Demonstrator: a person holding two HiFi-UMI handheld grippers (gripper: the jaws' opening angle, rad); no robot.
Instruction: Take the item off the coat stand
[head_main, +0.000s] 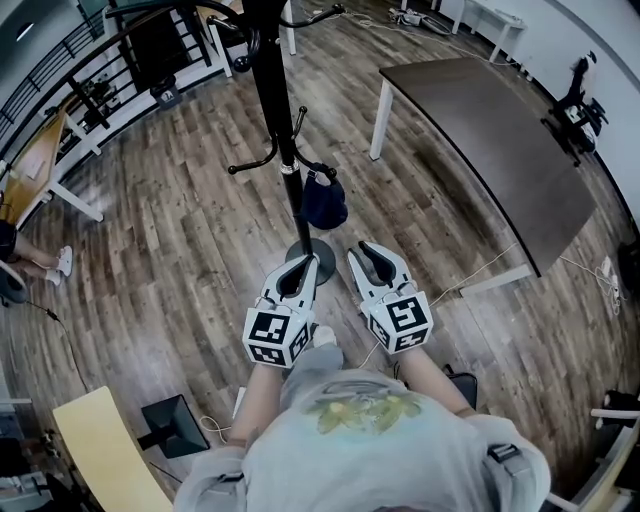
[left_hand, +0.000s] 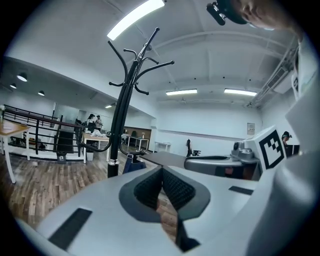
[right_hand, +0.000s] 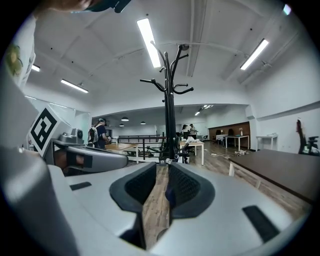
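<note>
A black coat stand (head_main: 272, 80) rises from a round base on the wooden floor just ahead of me. A dark blue item (head_main: 324, 202) hangs from one of its lower hooks. My left gripper (head_main: 308, 262) points at the base, a short way below the item, and its jaws meet at the tip: shut and empty. My right gripper (head_main: 358, 250) is beside it, just right of the base, with a narrow gap between its jaws and nothing in it. The left gripper view has the stand (left_hand: 120, 120) and blue item (left_hand: 131, 162) ahead left. The right gripper view faces the stand (right_hand: 170, 115) straight on.
A dark-topped table (head_main: 490, 150) with white legs stands to the right of the stand. A black railing (head_main: 60, 70) runs along the far left. A yellow board (head_main: 100, 440) and a small black box (head_main: 170, 420) lie near my left side. People (left_hand: 95, 121) stand far off.
</note>
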